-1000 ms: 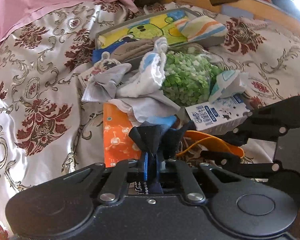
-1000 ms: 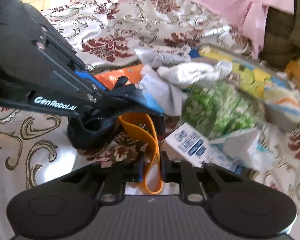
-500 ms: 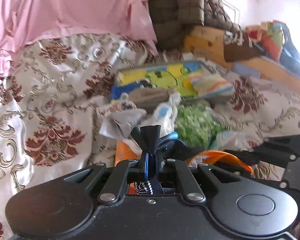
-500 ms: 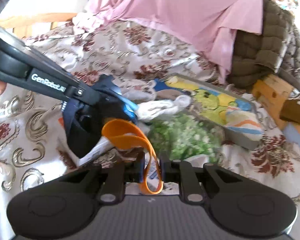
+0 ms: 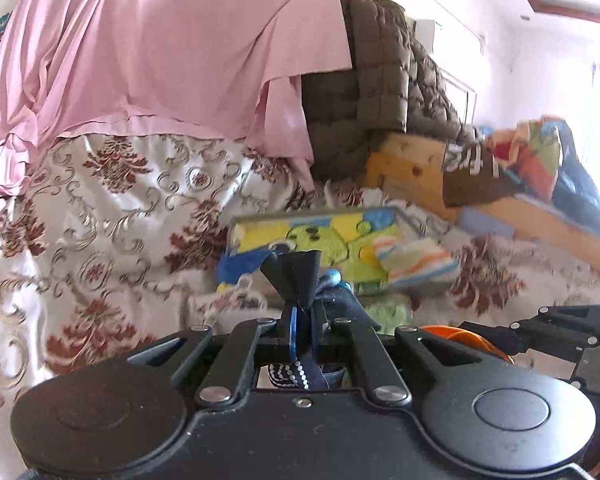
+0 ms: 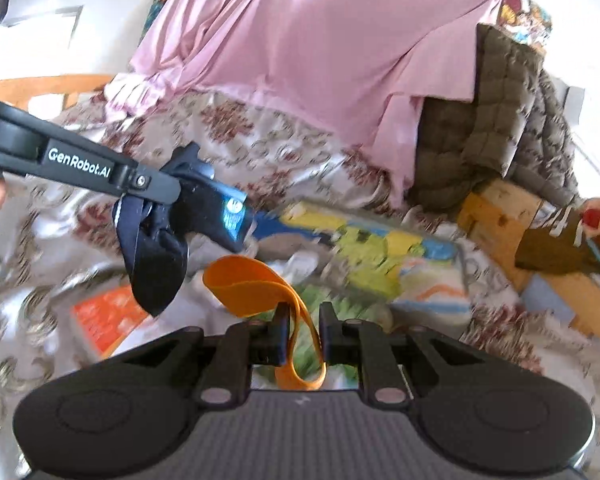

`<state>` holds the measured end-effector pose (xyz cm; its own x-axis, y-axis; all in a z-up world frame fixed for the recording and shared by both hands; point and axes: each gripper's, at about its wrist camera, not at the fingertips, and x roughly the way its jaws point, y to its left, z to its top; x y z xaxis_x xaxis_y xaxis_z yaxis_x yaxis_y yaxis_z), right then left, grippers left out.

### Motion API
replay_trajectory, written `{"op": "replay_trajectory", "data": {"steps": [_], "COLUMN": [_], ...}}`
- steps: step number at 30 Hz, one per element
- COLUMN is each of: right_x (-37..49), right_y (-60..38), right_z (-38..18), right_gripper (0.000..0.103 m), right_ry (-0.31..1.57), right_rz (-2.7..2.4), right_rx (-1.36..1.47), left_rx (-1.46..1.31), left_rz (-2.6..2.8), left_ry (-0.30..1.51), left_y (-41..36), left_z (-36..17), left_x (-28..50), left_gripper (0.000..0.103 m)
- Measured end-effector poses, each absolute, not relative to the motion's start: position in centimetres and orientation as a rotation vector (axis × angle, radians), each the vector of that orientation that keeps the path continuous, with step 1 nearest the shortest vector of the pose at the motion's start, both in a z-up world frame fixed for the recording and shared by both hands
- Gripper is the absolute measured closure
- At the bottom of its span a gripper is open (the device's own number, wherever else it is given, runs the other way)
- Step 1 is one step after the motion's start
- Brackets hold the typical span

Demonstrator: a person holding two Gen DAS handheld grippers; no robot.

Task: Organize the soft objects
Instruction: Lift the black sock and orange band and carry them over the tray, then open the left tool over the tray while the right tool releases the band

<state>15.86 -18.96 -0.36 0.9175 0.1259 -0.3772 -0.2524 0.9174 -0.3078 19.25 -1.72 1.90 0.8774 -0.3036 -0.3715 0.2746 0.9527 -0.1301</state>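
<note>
My left gripper (image 5: 303, 330) is shut on a dark navy cloth (image 5: 294, 278) and holds it up above the bed. In the right wrist view the same cloth (image 6: 156, 268) hangs from the left gripper (image 6: 204, 196). My right gripper (image 6: 304, 330) is shut on an orange elastic band (image 6: 244, 288), lifted above the pile. The band's edge shows in the left wrist view (image 5: 460, 334). A pile of soft things lies below, blurred: a green bag (image 6: 320, 300) and a white cloth (image 6: 300, 264).
A colourful cartoon storage case (image 5: 320, 240) with a striped pouch (image 5: 416, 260) lies on the floral bedspread (image 5: 100, 220). An orange packet (image 6: 104, 316) lies at the left. A pink sheet (image 5: 160, 48), an olive quilt (image 5: 380, 92) and a wooden bed frame (image 5: 412, 172) stand behind.
Both grippers have lifted and tilted up, carrying the navy cloth and the orange band above the pile. The views now show more of the pink sheet and wall.
</note>
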Motion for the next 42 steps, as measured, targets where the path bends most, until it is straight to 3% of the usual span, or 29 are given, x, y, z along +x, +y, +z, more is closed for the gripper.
{"op": "replay_trajectory", "data": {"steps": [11,23,30,42], "right_x": [30.0,38.2,38.8,38.6], "right_y": [-23.9,-27.5,-28.8,-29.9], "right_z": [1.2,-1.4,-2.5,-2.8], "right_gripper": [0.086,0.086,0.084,0.071], "right_ry": [0.348,0.478,0.542,0.578], "right_rz": [0.125,0.075,0.054,0.027], "right_rx": [-0.181,-0.037,0.006,0.044], "left_rx": [-0.133,-0.209,-0.251,-0.176], "left_rz": [-0.307,-0.288,-0.305,-0.291], "left_ry": [0.387,0.477,0.571,0.692], "left_y": [-4.5,-9.9,-12.5,-13.3], "left_z": [4.0,0.5,-2.2,-3.1], "left_x": [31.5,44.2,45.3,45.1], "left_gripper": [0.097,0.096,0.095,0.087]}}
